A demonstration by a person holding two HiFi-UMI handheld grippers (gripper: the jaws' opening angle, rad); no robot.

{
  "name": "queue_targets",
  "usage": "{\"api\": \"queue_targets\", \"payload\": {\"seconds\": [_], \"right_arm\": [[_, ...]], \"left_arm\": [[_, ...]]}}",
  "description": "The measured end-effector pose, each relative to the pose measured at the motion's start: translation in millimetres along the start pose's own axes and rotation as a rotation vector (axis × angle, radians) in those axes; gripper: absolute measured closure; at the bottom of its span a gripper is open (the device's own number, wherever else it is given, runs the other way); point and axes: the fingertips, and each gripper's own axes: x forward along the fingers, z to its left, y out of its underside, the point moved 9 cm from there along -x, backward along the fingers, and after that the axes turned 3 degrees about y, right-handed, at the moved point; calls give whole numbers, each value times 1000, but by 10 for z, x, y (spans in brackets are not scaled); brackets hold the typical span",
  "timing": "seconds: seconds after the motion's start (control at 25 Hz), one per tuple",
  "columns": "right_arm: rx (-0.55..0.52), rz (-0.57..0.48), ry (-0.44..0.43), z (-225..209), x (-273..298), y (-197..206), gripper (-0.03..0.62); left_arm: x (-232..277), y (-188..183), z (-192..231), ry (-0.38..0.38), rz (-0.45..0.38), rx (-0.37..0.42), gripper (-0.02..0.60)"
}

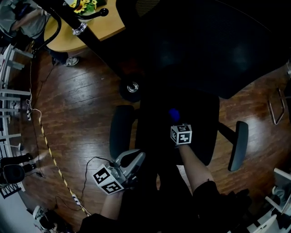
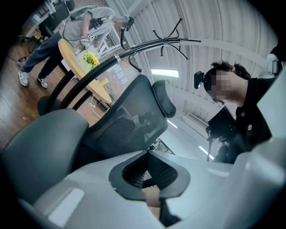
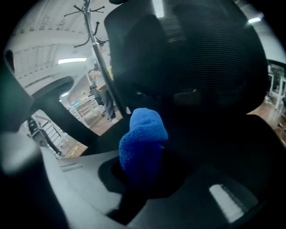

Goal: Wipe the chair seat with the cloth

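the right gripper (image 1: 176, 121) hangs over the dark chair seat (image 1: 202, 123), roughly midway between the two armrests, its marker cube (image 1: 181, 134) facing up. its fingers are closed on the blue cloth (image 1: 174, 113), and a fuzzy wad of it bulges out past their tips. in the right gripper view the cloth (image 3: 142, 142) fills the gap between the fingers and stands in front of the black mesh backrest (image 3: 196, 58). whether the cloth actually touches the seat cannot be told, as the seat is almost black.

the left gripper (image 1: 132, 159) is held low and well to the side, just beside the near end of the left armrest (image 1: 122, 132), off the seat. its own view shows its fingers (image 2: 134, 172) drawn together with nothing between them, pointing up towards the backrest (image 2: 127, 120) and headrest (image 2: 164, 99).

behind the chair is a wooden floor (image 1: 77, 113) and a round wooden worktop (image 1: 102, 27) carrying yellow flowers (image 1: 85, 5).
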Motion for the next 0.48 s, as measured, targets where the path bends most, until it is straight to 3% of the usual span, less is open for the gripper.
{"api": "queue_targets", "payload": {"seconds": [0.2,0.32,0.48], "right_arm": [[-69,53,-221,1057,408,1,559],[-81,65,-238,1202,462,75,559],[-66,63,-188,1018,365,165,559]], "left_arm": [[-243,-36,52,-65,-49,0,580],[-315,-29,48,-84,-59,5,580],[-336,13,24,-82,-56,8,580]]}}
